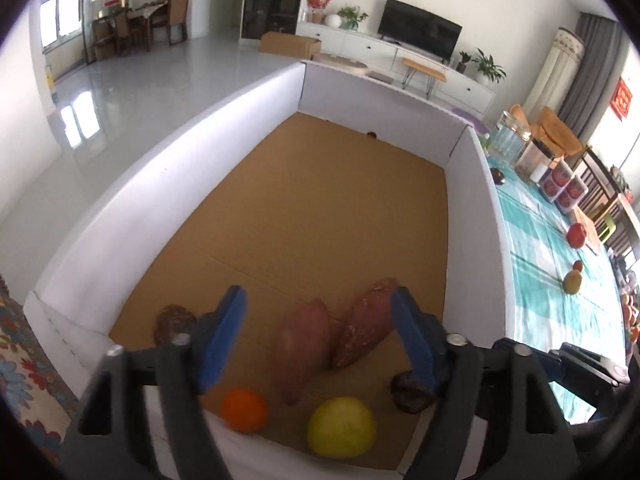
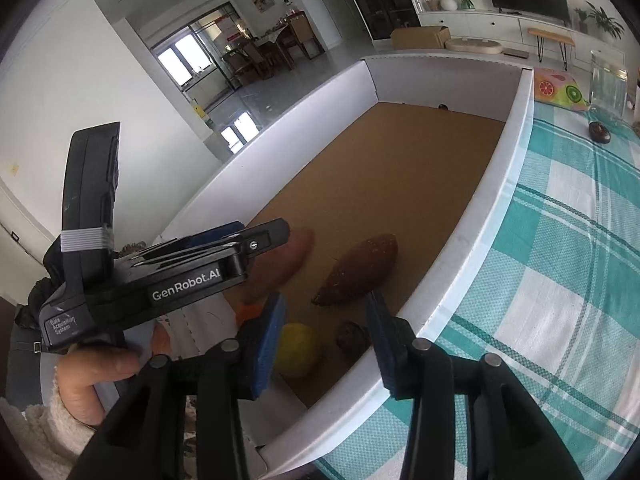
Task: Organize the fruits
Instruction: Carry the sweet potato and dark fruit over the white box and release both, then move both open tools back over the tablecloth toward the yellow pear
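A large white-walled box [image 1: 172, 184] with a brown cardboard floor holds produce at its near end: a pale sweet potato [image 1: 302, 348], a darker sweet potato [image 1: 366, 328], an orange [image 1: 245, 410], a yellow-green lemon [image 1: 342, 427] and two dark brown round fruits [image 1: 174, 322] [image 1: 408, 394]. My left gripper [image 1: 318, 300] is open and empty, above the sweet potatoes. My right gripper [image 2: 326, 304] is open and empty, above the box's near right corner, over the lemon [image 2: 298, 350] and a dark fruit [image 2: 352, 338]. The darker sweet potato [image 2: 358, 274] lies just beyond it. The left gripper's body [image 2: 160, 276] fills the left of the right wrist view.
A teal checked tablecloth [image 2: 560, 280] lies right of the box. On it are a red apple [image 1: 577, 235], a mango [image 1: 572, 282], a small red fruit [image 1: 577, 266], a dark fruit [image 2: 599, 130], glass jars [image 1: 510, 136] and plastic tubs [image 1: 564, 186].
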Demonstrator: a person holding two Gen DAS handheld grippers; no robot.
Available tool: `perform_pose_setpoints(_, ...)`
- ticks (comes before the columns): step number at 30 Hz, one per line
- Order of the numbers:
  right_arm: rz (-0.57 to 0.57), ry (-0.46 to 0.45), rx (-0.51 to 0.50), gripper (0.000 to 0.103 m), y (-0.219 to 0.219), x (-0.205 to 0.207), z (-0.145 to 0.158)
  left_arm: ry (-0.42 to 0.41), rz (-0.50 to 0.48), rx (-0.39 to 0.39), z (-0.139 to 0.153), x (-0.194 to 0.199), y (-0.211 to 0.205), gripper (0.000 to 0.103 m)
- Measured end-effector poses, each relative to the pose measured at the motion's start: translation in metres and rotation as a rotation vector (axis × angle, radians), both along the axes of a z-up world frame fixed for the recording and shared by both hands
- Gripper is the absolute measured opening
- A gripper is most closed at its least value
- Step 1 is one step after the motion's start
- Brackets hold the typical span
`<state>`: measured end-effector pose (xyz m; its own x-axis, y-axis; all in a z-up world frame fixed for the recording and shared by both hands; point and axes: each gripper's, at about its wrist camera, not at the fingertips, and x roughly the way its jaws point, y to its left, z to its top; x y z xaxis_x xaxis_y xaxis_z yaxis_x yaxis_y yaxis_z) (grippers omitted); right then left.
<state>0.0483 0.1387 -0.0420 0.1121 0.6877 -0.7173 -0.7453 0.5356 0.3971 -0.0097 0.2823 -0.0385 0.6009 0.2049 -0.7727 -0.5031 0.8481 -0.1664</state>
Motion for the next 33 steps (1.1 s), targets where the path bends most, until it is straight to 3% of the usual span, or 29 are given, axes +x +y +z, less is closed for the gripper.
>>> perform_pose_setpoints(2,-0.056,-0.076,0.011,0.070,-0.015,-0.007,0.011,-0.047,0.014,0.033,0.008,0.000,-0.005,0.089)
perform_pose_setpoints(5,-0.188,-0.182,0.042,0.084,-0.061,-0.009,0.020,-0.109,0.004,0.054,0.023,0.006,-0.020,0.091)
perform_pose_setpoints(8,-0.357,-0.254,0.019,0.089,-0.119,0.000,0.012,-0.155,-0.053,0.040,0.038,0.015,-0.043,0.091)
perform_pose_setpoints(13,-0.628,-0.339,-0.140,0.089,-0.215,0.019,-0.022,-0.205,-0.234,0.023,0.054,0.034,-0.120,0.095)
perform_pose_setpoints(18,-0.839,-0.301,-0.177,0.089,-0.298,0.032,-0.056,-0.142,-0.466,0.002,0.034,0.059,-0.211,0.095)
perform_pose_setpoints(22,-1.008,-0.169,-0.116,0.089,-0.350,0.042,-0.066,-0.095,-0.586,0.063,0.000,0.080,-0.267,0.095)
perform_pose_setpoints(25,-1.104,-0.135,-0.159,0.089,-0.370,0.038,-0.072,-0.051,-0.618,0.113,-0.033,0.101,-0.287,0.095)
perform_pose_setpoints(27,-1.137,-0.100,-0.163,0.089,-0.376,0.039,-0.078,-0.006,-0.628,0.099,-0.055,0.116,-0.290,0.095)
perform_pose_setpoints(30,-1.146,-0.093,-0.166,0.089,-0.378,0.038,-0.079,0.045,-0.625,0.068,-0.079,0.131,-0.290,0.095)
perform_pose_setpoints(33,-1.139,-0.098,-0.187,0.091,-0.373,0.038,-0.081,0.046,-0.604,0.113,-0.089,0.137,-0.289,0.095)
